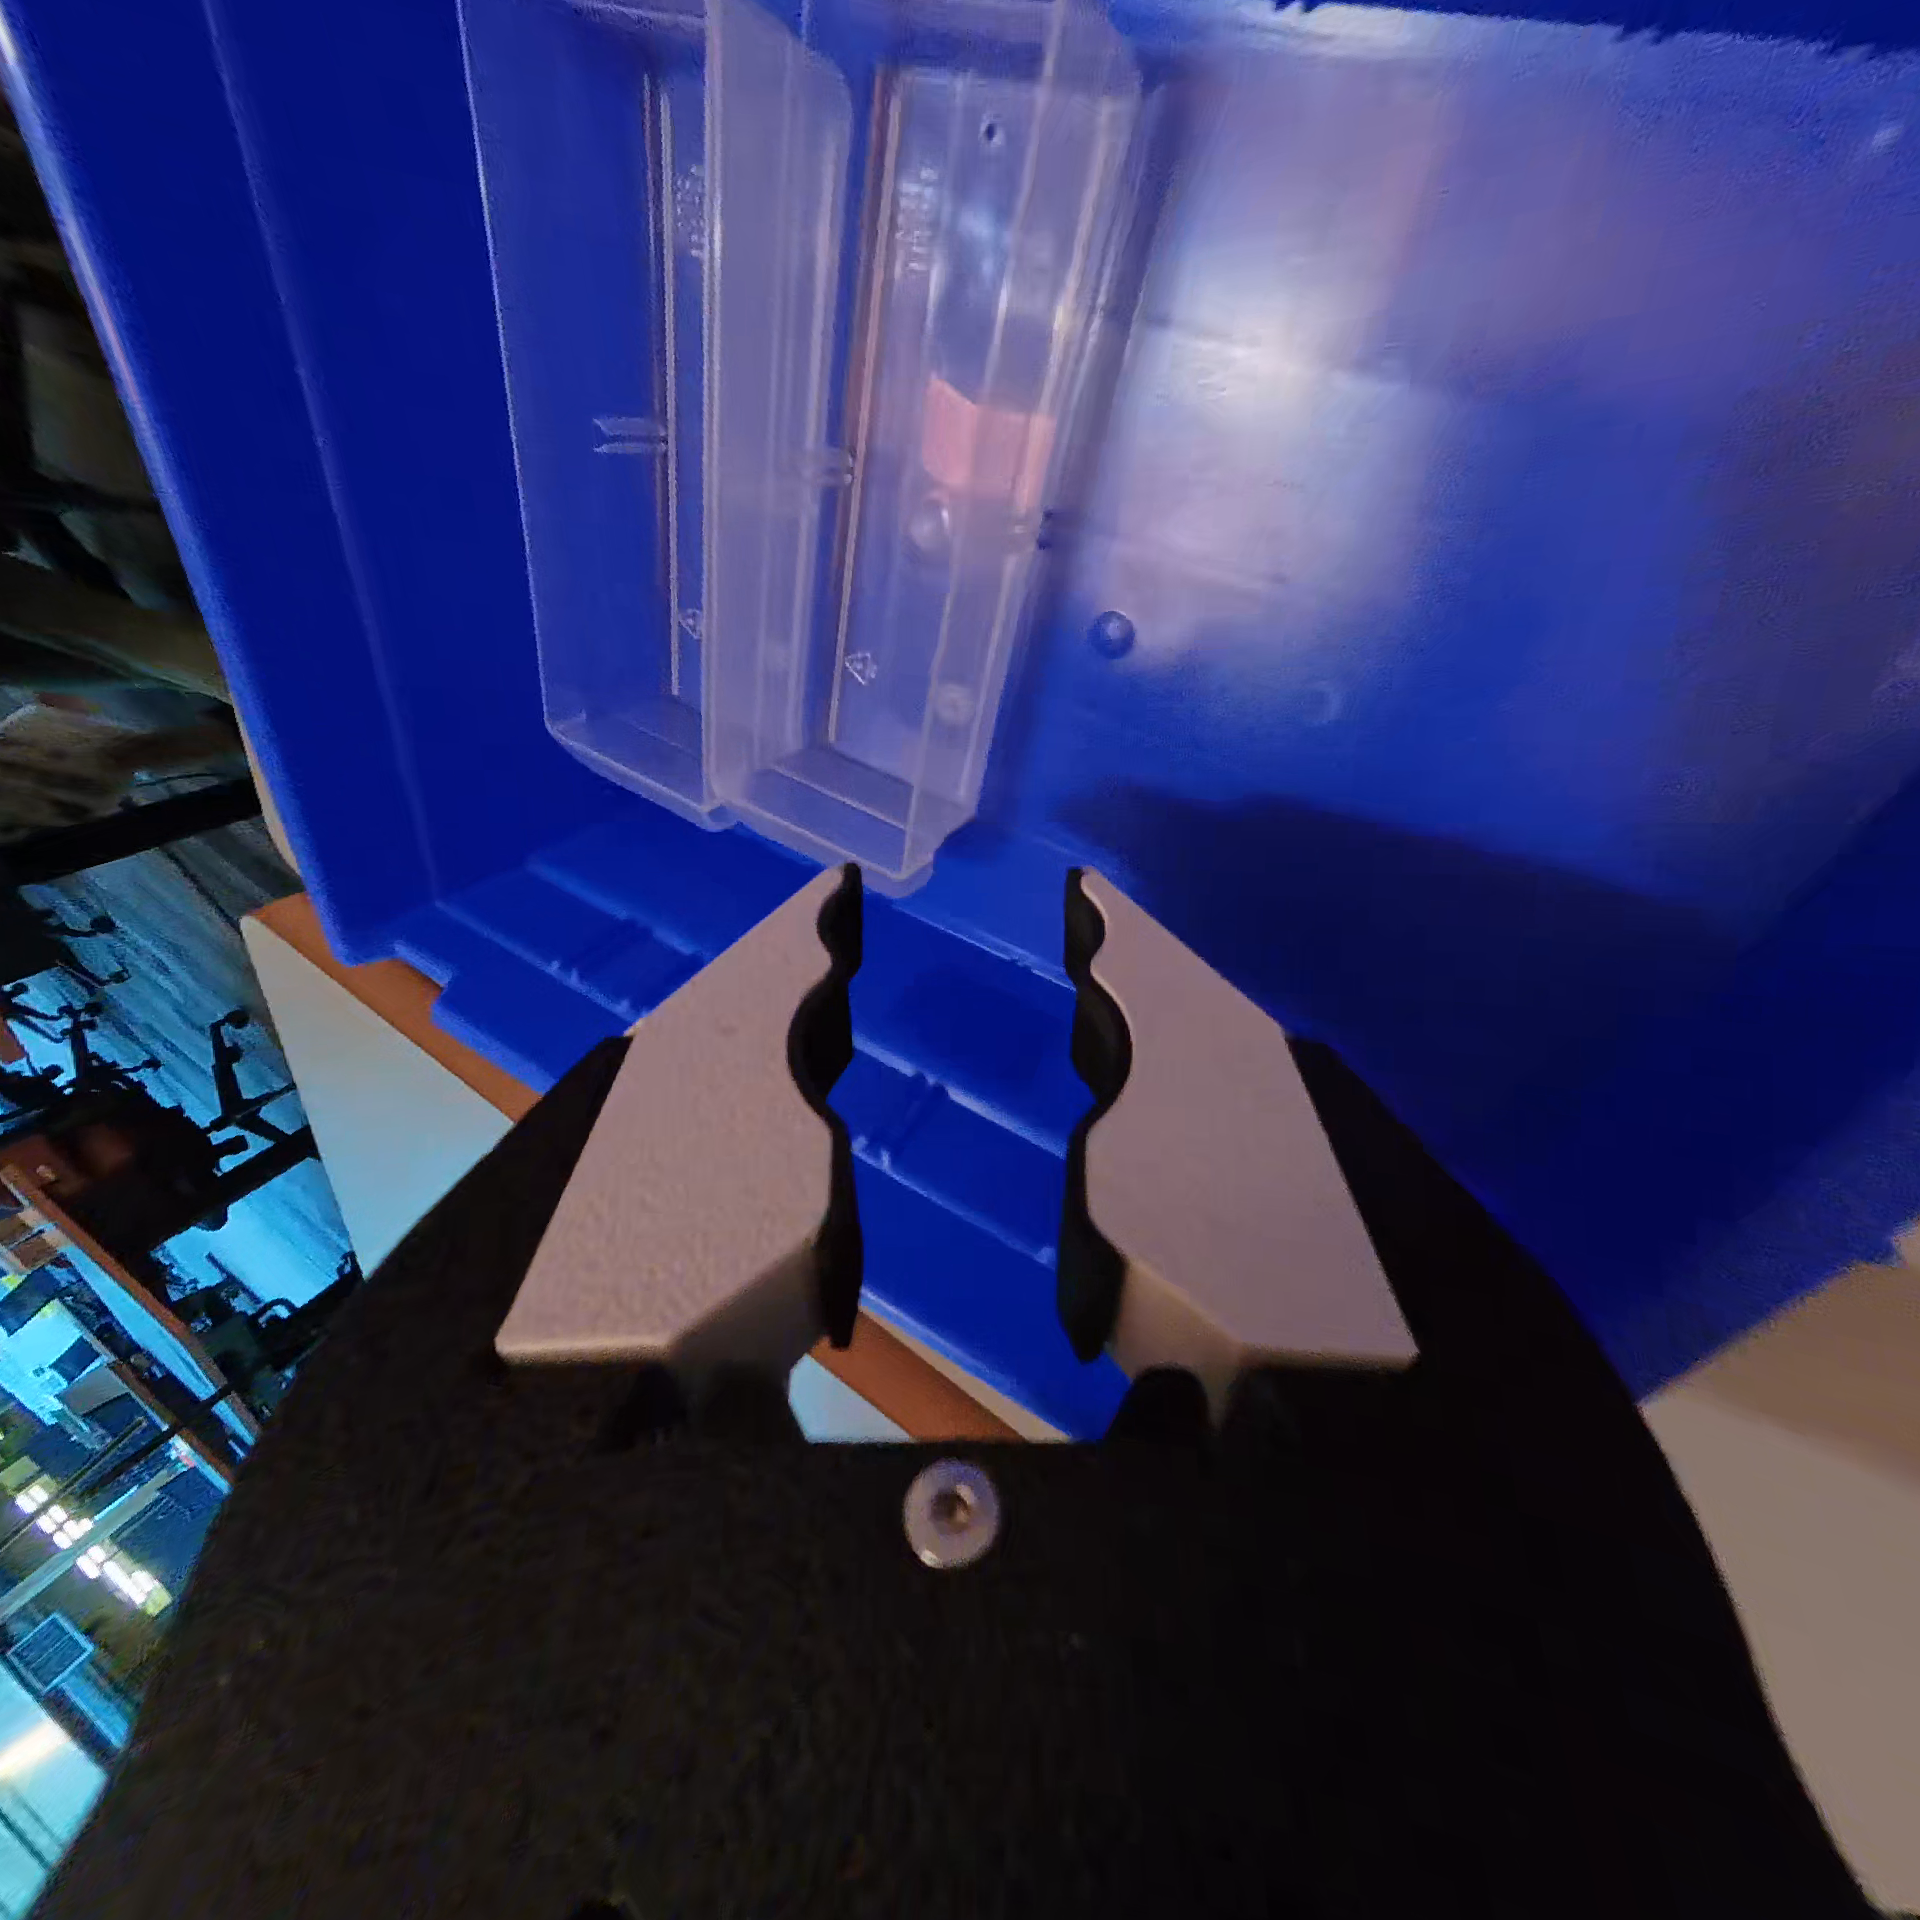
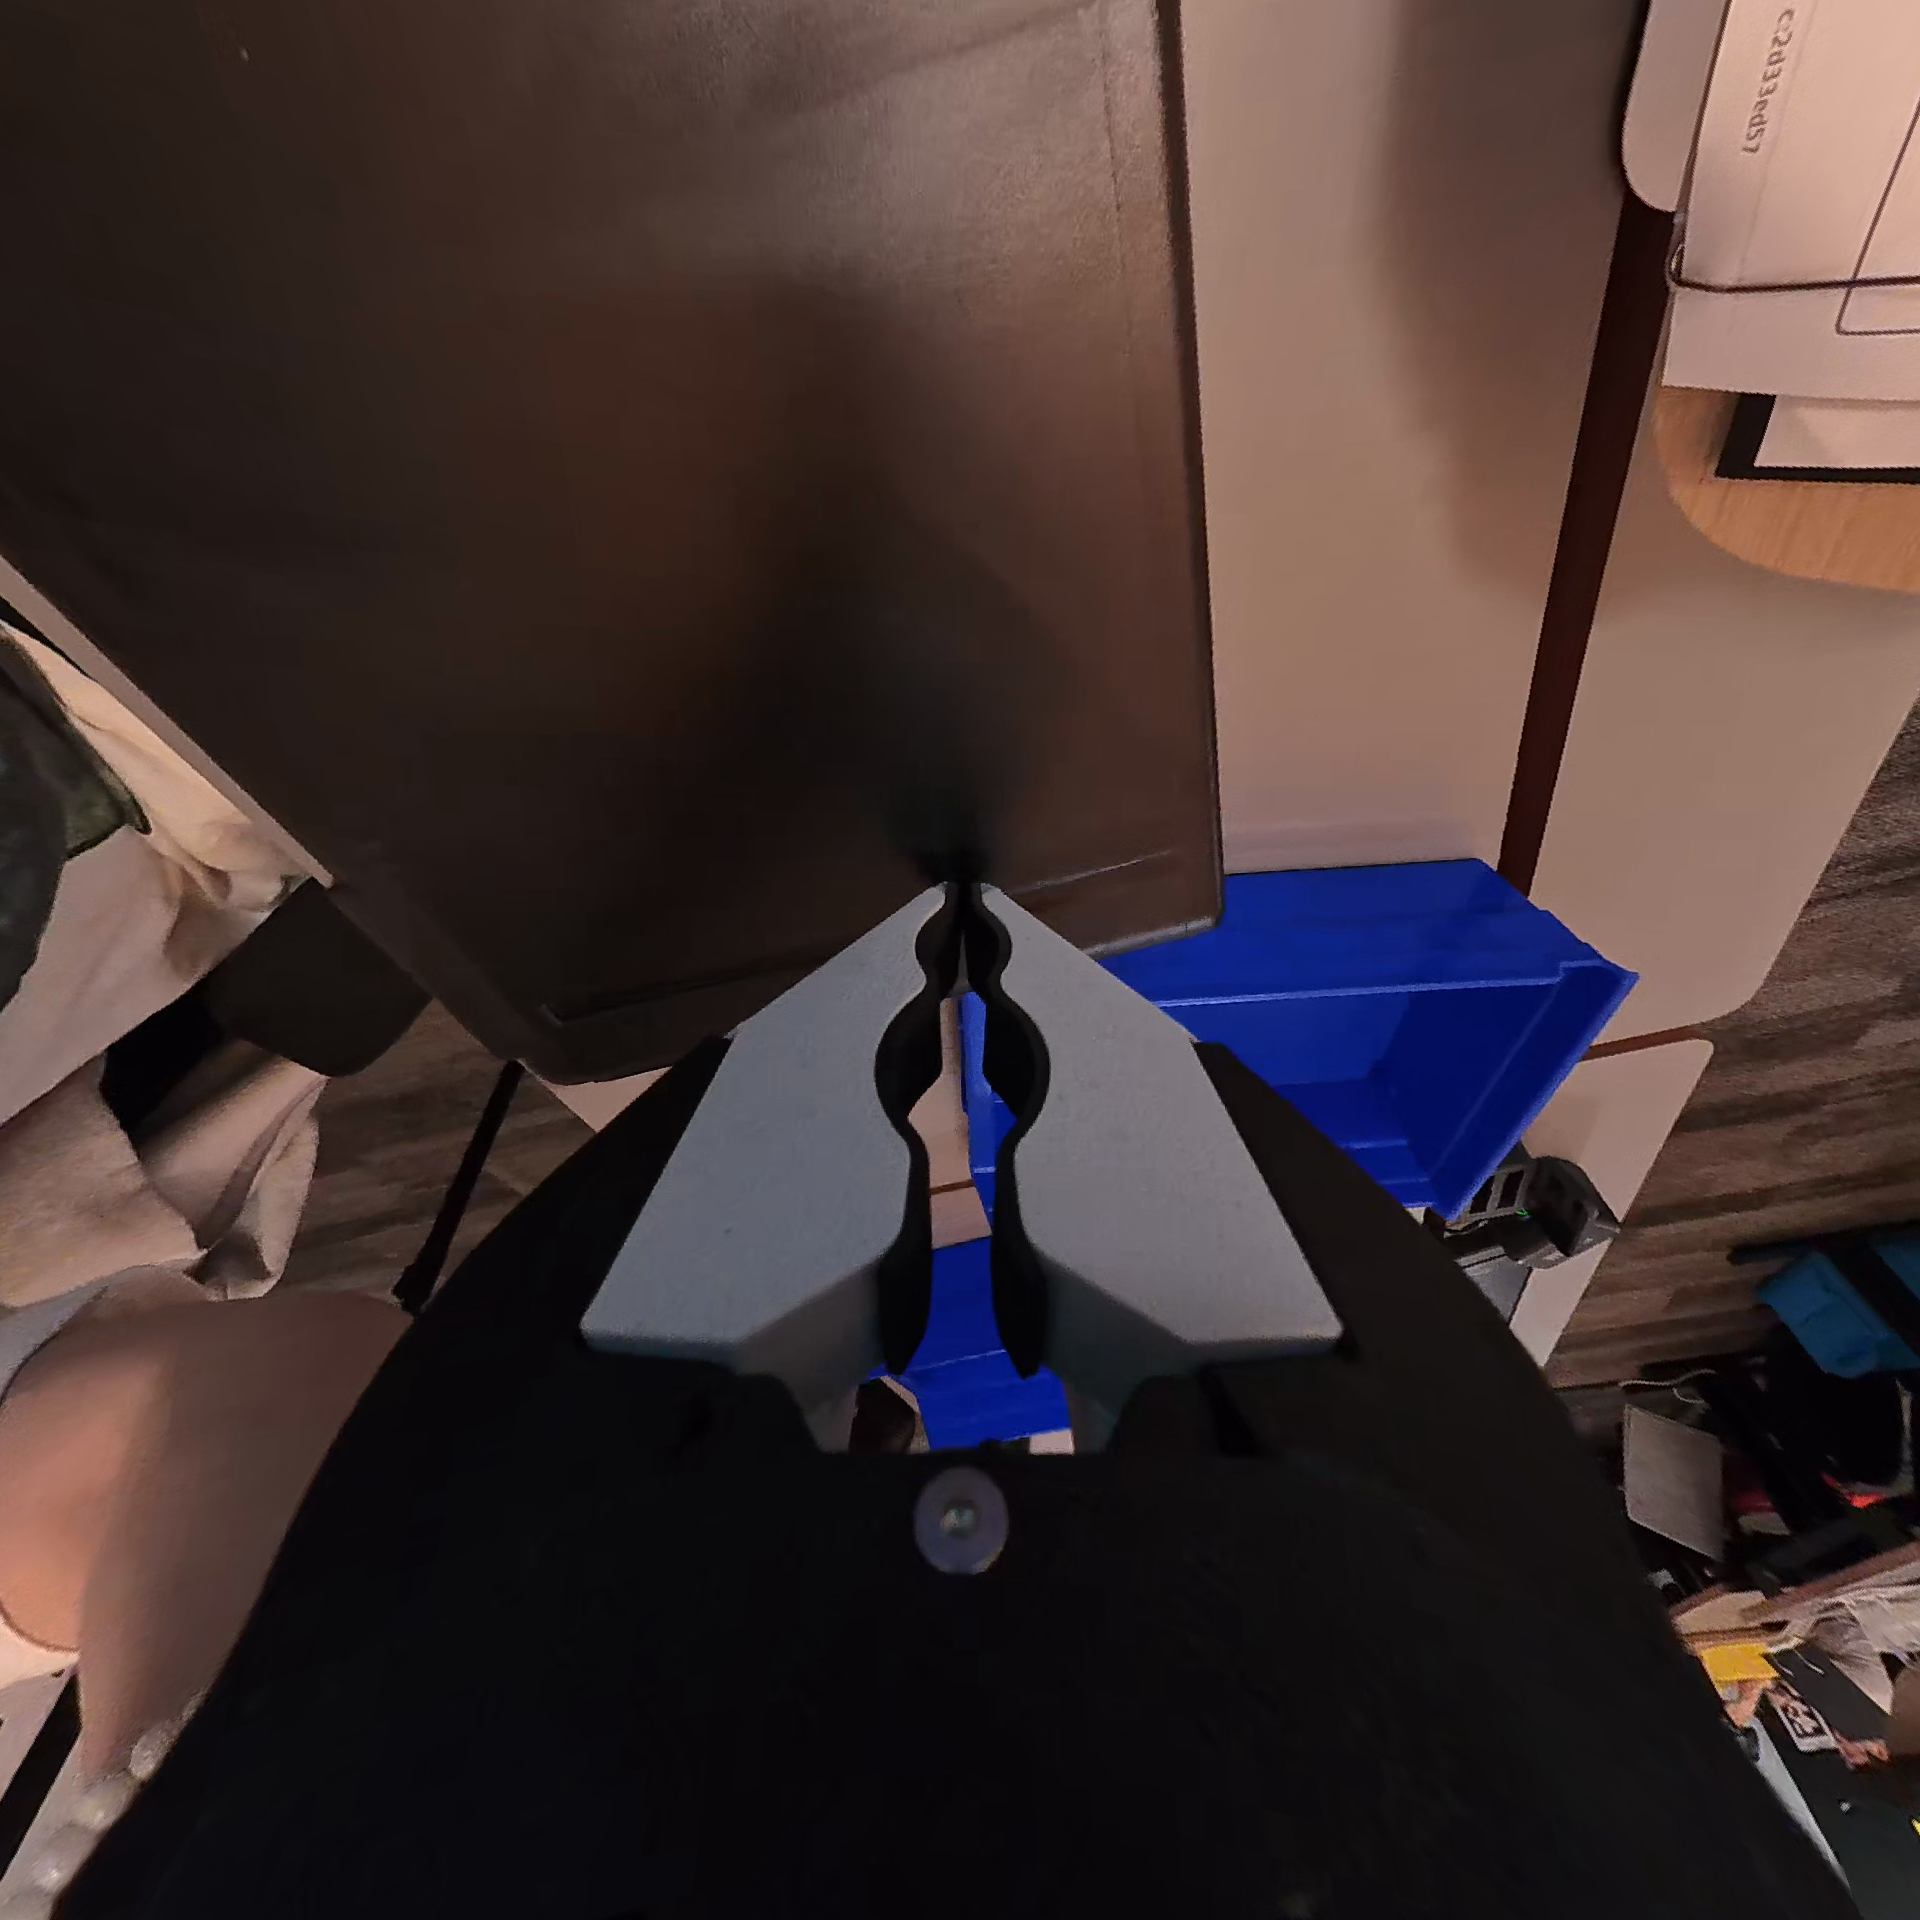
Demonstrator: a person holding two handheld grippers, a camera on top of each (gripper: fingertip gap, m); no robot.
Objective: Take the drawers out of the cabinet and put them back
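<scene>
Two clear plastic drawers lie side by side in a blue bin [image 1: 1455,623]. The left drawer [image 1: 592,416] is partly overlapped by the right drawer [image 1: 935,312], through which a pinkish patch shows. My left gripper [image 1: 961,899] is open and empty, its tips just short of the right drawer's near end. In the right wrist view the dark cabinet [image 2: 623,468] fills the upper frame. My right gripper [image 2: 961,894] is shut, its tips touching the cabinet's flat dark face near its lower right corner. Nothing shows between the fingers.
The bin rests on a white table with a brown edge [image 1: 343,1039]. A blue bin [image 2: 1371,1018] sits below the cabinet on a white surface. A person's arm [image 2: 156,1455] is at the left. A black device [image 2: 1538,1216] and floor clutter [image 2: 1766,1507] are at the right.
</scene>
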